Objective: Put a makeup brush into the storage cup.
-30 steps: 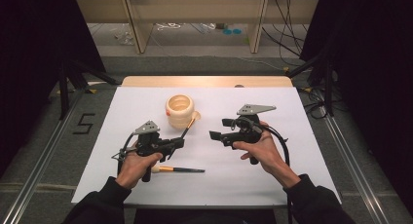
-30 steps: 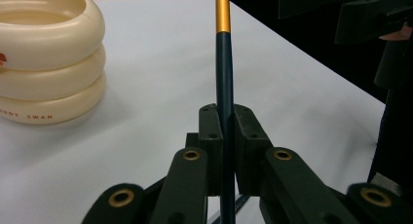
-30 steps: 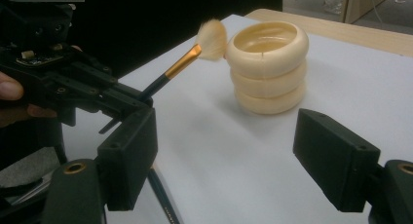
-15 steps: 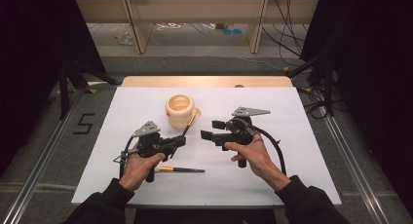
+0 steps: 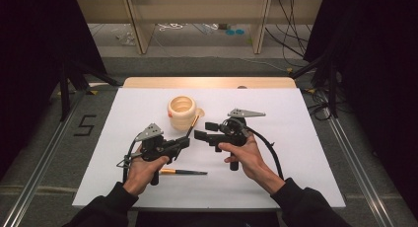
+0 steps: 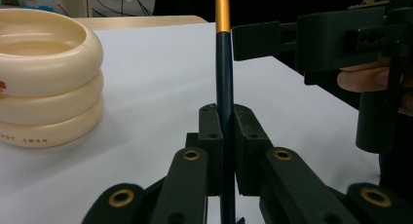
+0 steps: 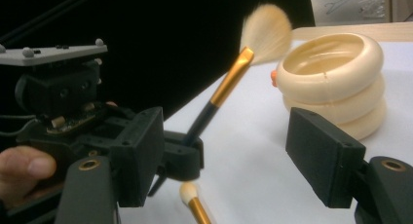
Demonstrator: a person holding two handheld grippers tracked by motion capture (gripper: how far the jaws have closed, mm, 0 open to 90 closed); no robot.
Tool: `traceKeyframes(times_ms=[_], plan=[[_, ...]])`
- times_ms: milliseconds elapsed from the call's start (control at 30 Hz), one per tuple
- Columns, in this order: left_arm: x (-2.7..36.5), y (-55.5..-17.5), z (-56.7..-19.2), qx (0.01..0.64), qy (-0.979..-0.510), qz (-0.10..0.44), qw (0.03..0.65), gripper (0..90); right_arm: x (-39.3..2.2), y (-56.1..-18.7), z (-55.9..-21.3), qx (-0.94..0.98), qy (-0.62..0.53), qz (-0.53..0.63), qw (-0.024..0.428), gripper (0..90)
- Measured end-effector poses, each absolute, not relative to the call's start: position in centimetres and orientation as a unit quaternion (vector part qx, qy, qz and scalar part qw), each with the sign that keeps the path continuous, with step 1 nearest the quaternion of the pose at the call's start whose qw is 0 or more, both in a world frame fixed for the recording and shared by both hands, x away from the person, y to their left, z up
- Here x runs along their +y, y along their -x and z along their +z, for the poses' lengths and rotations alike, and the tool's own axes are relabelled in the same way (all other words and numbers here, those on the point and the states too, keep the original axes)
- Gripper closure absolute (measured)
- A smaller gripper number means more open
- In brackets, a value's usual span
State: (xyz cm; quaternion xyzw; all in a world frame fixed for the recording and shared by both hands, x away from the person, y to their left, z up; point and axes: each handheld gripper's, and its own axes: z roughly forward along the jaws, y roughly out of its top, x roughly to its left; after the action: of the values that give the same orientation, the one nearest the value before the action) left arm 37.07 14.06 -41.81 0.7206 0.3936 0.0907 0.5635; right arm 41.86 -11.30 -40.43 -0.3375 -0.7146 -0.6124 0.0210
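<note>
left gripper clamps one makeup brush, handle end cut off; second brush lies flat; one cream holder; right gripper gapes, closing, empty.

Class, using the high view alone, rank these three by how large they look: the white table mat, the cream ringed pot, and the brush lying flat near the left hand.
1. White table mat, by far the largest.
2 and 3. Cream ringed pot and lying brush: unsure. The brush looks longer but much thinner; the pot covers more area.
</note>
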Motion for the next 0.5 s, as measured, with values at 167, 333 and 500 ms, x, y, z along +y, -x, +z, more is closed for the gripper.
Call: traceKeyframes(times_ms=[167, 333, 500], plan=[[13.9, -37.0, -41.8, 0.389, -0.718, 0.095, 0.569, 83.8, -10.7, -41.8, -40.3, -0.709, 0.346, -0.613, 0.043, 34.0], [13.7, -36.9, -41.8, 0.388, -0.718, 0.099, 0.57, 83.8, -10.3, -42.0, -40.4, -0.705, 0.343, -0.619, 0.045, 37.7], [13.6, -36.9, -41.8, 0.389, -0.714, 0.102, 0.573, 83.8, -9.9, -42.1, -40.7, -0.696, 0.348, -0.625, 0.056, 45.0]])
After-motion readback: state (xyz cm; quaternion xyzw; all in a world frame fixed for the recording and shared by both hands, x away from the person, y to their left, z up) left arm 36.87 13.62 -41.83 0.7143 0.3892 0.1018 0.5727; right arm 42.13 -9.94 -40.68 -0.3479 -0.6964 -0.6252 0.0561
